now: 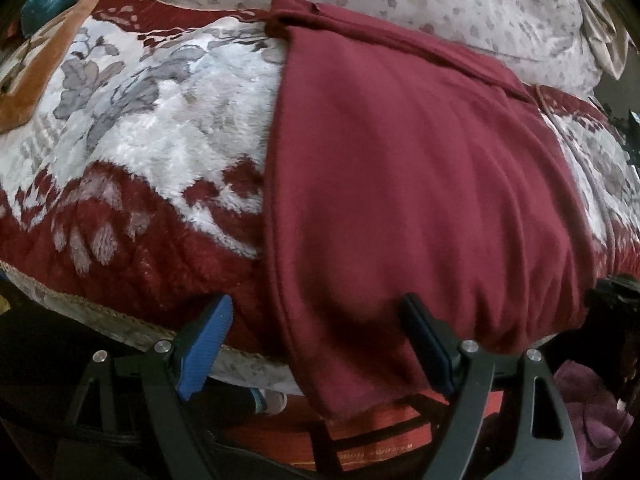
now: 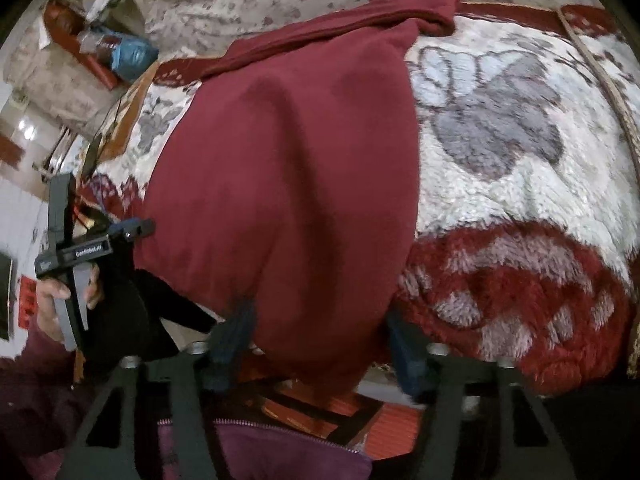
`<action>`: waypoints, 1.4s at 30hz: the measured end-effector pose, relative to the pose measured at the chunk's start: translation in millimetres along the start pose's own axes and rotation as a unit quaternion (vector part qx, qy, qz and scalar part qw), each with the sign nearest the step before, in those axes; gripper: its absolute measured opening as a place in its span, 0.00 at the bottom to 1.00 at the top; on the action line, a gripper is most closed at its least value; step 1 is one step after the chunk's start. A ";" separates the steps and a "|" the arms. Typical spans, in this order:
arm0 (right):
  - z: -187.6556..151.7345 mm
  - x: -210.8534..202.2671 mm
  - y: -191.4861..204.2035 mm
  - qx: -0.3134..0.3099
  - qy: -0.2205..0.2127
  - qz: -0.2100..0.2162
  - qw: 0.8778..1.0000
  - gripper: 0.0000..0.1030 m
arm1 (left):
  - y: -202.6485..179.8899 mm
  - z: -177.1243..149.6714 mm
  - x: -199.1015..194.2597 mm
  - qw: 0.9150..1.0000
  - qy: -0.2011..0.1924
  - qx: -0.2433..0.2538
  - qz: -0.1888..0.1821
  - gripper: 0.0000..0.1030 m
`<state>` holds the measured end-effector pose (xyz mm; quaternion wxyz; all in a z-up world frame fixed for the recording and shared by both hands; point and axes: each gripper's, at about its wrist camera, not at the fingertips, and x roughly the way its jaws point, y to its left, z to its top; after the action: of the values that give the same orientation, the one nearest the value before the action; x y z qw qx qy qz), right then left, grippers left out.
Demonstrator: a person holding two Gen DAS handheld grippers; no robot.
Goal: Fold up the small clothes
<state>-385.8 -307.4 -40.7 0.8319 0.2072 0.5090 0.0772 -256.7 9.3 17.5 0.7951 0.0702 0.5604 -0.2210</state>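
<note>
A maroon garment (image 1: pixel 408 168) lies folded lengthwise on the plush blanket, its near end hanging over the bed's front edge; it also shows in the right wrist view (image 2: pixel 288 184). My left gripper (image 1: pixel 320 336) is open, its blue pads (image 1: pixel 204 344) apart at the garment's near left corner, cloth hanging between them. My right gripper (image 2: pixel 320 336) is open at the garment's near right corner, the hanging hem between its blurred fingers. The left gripper's body, held in a hand, shows in the right wrist view (image 2: pixel 84 248).
The bed carries a red, white and grey floral plush blanket (image 1: pixel 152 128) and a pale paw-print cover (image 1: pixel 440 4) at the back. A blue bag (image 2: pixel 132 54) and clutter lie at the far left. A red mat (image 1: pixel 380 436) lies on the floor below.
</note>
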 end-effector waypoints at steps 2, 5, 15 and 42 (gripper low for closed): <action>0.9 0.0 0.8 0.002 0.005 0.020 1.000 0.33 | 1.2 -0.8 -2.0 1.000 0.004 -0.002 -0.012 0.82; 1.9 3.7 -0.3 0.005 0.007 0.028 1.000 0.33 | 2.6 -0.8 2.0 1.000 0.008 -0.005 -0.008 0.82; -1.9 21.8 13.5 -0.009 0.030 0.027 0.999 0.52 | -2.1 -0.9 6.0 1.000 0.011 0.002 0.005 0.82; 58.1 -49.3 21.4 0.003 -0.095 0.132 0.987 0.14 | -3.4 58.6 -70.0 0.992 -0.104 -0.001 -0.070 0.07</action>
<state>-356.2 -320.2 31.5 0.8585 0.2816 0.3959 0.1645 -226.9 4.3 103.7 0.8320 0.0063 0.4781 -0.2815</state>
